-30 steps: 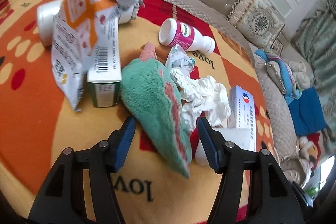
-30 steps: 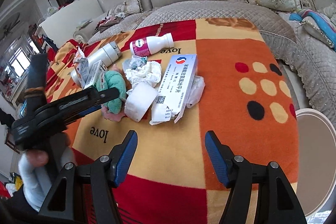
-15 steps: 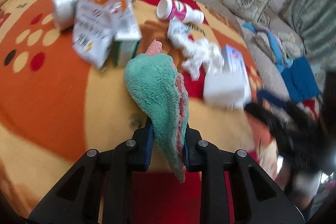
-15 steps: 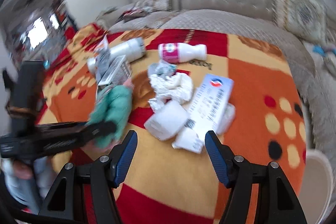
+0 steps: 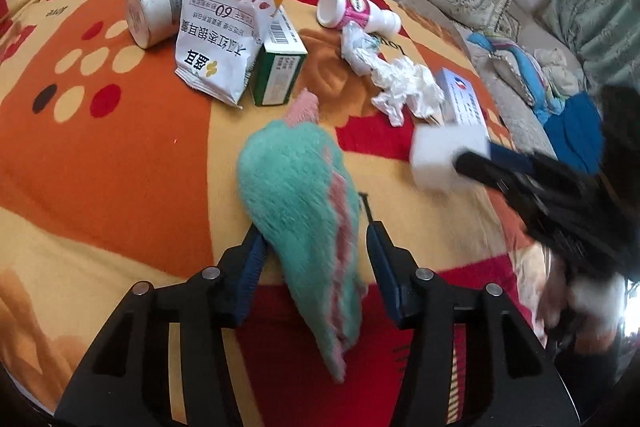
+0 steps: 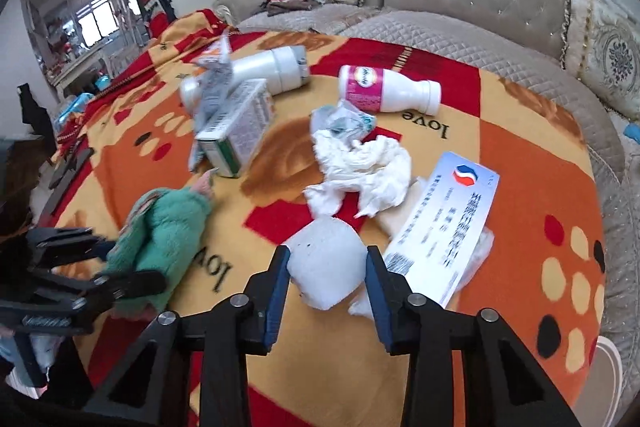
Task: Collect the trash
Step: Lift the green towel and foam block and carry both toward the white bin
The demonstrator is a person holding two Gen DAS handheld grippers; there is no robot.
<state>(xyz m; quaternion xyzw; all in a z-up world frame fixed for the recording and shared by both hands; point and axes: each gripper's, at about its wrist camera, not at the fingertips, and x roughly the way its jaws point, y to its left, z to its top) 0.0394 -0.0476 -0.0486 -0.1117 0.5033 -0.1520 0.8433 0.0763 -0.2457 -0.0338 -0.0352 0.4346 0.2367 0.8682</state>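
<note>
Trash is all lying on the blanket (image 6: 520, 131) uncollected, the right gripper (image 6: 326, 263) closing its jaws around the white wad (image 6: 326, 267) beside the blue-and-white box (image 6: 448, 219), the left gripper (image 5: 314, 247) straddling, jaws parted, the green plush (image 5: 296, 195) nearby.

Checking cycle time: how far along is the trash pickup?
Done: nothing visibly; no bin in view. In hand: right hand-held gripper closed on the white wad; left hand-held gripper open around the green cloth, not gripping. Left: snack bag, green box, white bottle, pink-label bottle, crumpled tissue, blue-white box, all on the blanket.
</note>
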